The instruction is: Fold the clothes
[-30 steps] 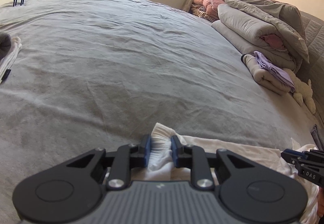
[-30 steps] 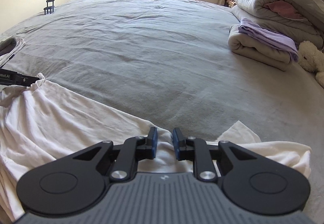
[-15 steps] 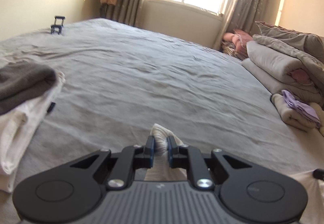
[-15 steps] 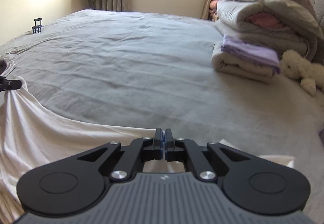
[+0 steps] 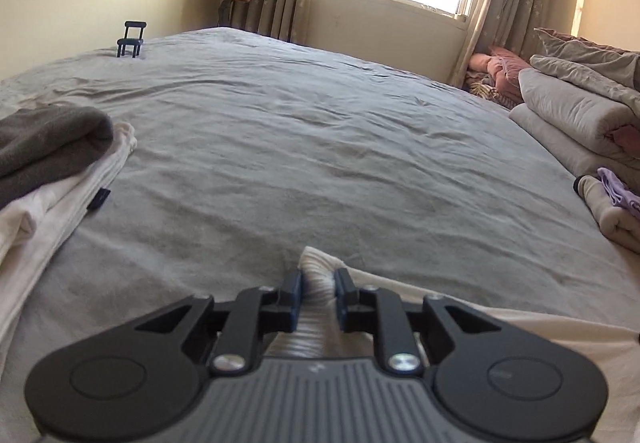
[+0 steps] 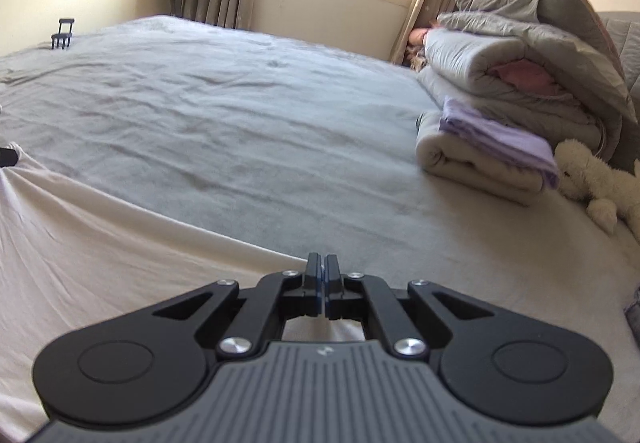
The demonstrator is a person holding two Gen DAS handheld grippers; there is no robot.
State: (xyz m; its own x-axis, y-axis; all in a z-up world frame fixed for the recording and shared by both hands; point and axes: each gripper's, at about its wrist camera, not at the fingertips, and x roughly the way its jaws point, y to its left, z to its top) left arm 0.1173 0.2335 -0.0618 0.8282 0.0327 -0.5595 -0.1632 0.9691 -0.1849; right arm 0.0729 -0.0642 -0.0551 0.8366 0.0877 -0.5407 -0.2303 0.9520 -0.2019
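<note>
Cloth (image 5: pixel 318 285) bunches, pinched, inside left tool (image 5: pixel 318 283); right tool (image 6: pixel 322 275) is pressed together on its edge.

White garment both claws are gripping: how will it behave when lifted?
Likely floppy: the white garment sags in drawn folds between the grips. Probably light, thin fabric: it bunches into small pleats in the left claw. The right claw pinches only an edge, so it might slip.

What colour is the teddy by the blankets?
Cream-white teddy, clearest in the right wrist view.
</note>
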